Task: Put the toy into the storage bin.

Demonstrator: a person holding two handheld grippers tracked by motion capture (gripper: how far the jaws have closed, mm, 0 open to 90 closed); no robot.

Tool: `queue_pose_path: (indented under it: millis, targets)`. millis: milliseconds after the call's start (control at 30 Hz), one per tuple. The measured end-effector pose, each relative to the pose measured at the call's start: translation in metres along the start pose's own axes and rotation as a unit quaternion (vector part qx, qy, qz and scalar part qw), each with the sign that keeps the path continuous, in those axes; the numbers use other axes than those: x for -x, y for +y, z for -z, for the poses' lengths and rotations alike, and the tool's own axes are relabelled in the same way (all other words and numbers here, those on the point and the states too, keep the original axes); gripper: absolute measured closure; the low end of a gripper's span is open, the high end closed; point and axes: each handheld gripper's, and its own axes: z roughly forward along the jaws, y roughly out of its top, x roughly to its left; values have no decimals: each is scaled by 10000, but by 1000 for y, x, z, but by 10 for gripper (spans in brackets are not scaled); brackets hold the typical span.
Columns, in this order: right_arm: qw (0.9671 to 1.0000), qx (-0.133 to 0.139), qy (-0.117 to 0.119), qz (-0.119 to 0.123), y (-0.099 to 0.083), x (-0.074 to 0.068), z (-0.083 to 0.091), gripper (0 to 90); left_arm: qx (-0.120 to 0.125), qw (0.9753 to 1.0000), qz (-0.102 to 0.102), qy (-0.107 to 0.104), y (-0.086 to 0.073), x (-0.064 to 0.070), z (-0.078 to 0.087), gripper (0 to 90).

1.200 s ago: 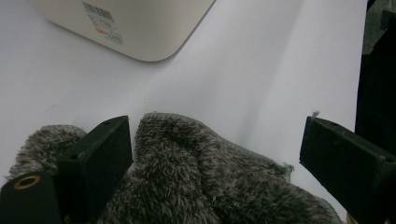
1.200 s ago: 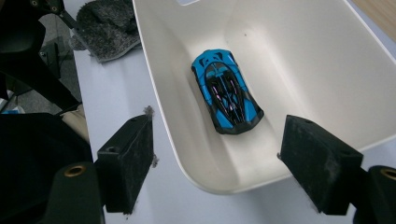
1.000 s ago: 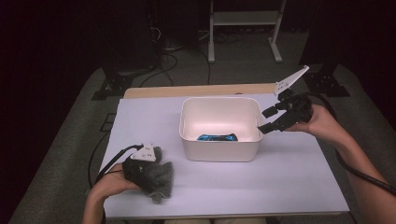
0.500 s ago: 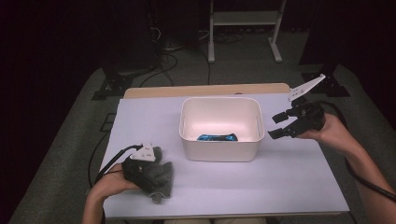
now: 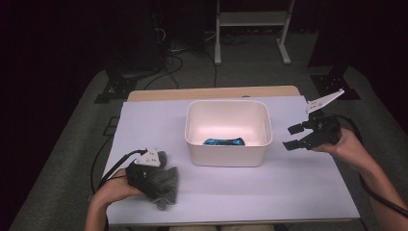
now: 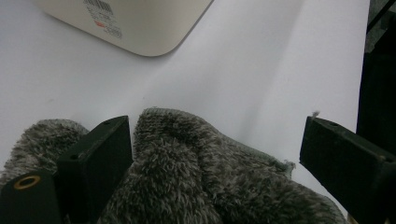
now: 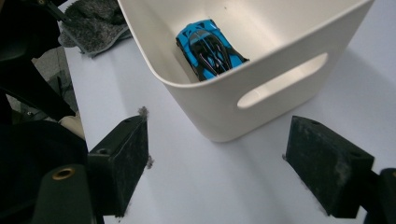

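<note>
A: While the left claw [image 5: 156, 185] is seen low on the near-left part of the table [image 5: 231, 192], its state is noted: jaws spread wide, with the grey fleece cloth [image 6: 196, 177] lying between them. Cloth isn't pinched. One jaw is pressed into the pile on one side; the other jaw stands clear of the fabric, per left gripper view.

B: Cloth location logged?

A: Flat on the table, near-left corner, well apart from the white bin [image 5: 227, 159]. Cloth is bunched, partly covered by the claw body in the high view. A corner of the bin's outer wall, w/ a barcode label, is seen beyond the cloth in the left gripper view.

B: Right side?

A: Right claw [image 5: 294, 137] is held above the table, just beside the bin's right wall. Jaws wide apart, nothing between them. Bits of grey lint are seen on the pads [image 7: 123, 161] in the right gripper view.

B: Bin contents?

A: One blue toy car [image 7: 210, 46] w/ black markings is recorded on the bin floor, close to the near wall. Bin stands upright at approx table centre; an oval handle cut-out is seen in the wall facing the right claw.

B: Contact btw right claw and bin?

A: None seen; a gap of bare table is visible.
</note>
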Motion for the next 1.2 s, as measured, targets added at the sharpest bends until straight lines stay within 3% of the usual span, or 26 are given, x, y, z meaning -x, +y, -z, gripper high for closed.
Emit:
queue_pose_path:
  millis: [600, 1200]
  targets:
    - [9989, 62, 53, -455, -50, 12, -9, 193, -17, 10000, 14, -9, 0, 1, -1, 88]
    - [9967, 92, 137, -791, -93, 14, -20, 186, -9, 10000, 15, -7, 0, 1, 0, 88]
